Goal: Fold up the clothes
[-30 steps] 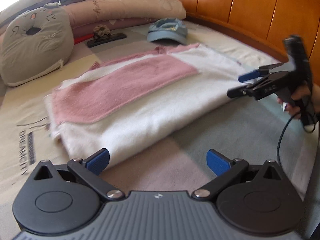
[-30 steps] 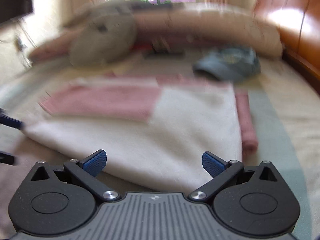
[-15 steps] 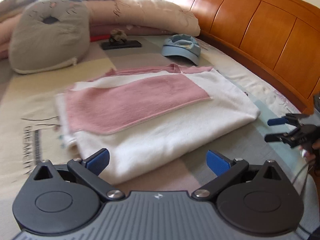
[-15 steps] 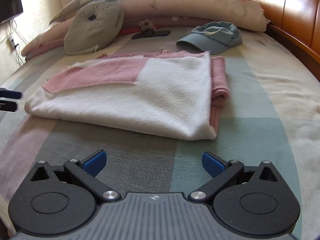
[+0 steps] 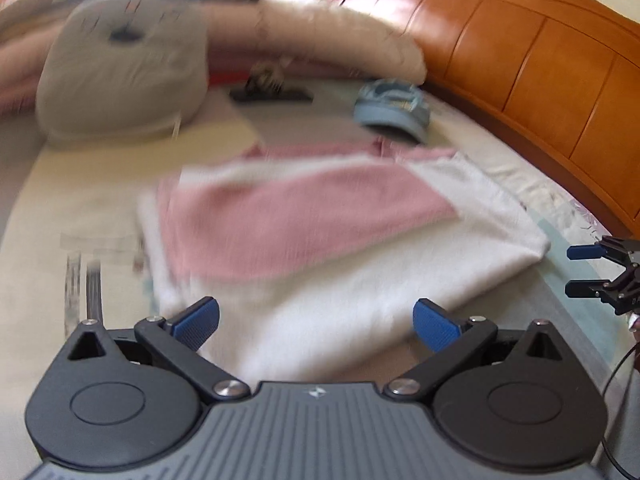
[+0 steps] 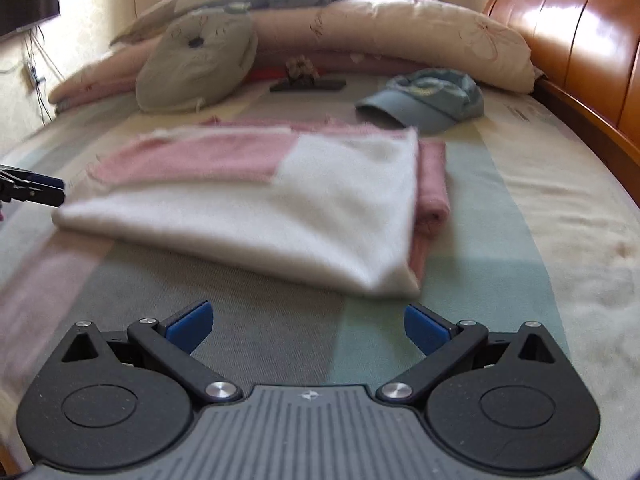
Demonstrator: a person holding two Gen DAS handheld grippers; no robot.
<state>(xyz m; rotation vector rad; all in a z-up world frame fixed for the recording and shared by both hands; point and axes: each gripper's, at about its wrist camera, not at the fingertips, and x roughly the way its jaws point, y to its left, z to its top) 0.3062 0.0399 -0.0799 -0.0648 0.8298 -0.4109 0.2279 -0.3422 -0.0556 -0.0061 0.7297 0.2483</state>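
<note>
1. A folded pink and white sweater is seen lying flat on the bed, at the middle of the right wrist view.
2. The left gripper is held wide open with nothing between its blue pads; the near white edge of the sweater lies just beyond it, at 12 o'clock.
3. The right gripper is likewise spread wide and empty, with bare bed cover between it and the sweater's near corner at 12 o'clock.
4. In the left wrist view the right gripper appears at 3 o'clock, just beside the sweater's white corner, parted and apart from the cloth.
5. A blue cap is seen at 1 o'clock beyond the sweater, near a long pillow.
6. A grey cushion is seen at 11 o'clock, and a wooden headboard runs along the right side.
7. Much of the left wrist view is blurred.
</note>
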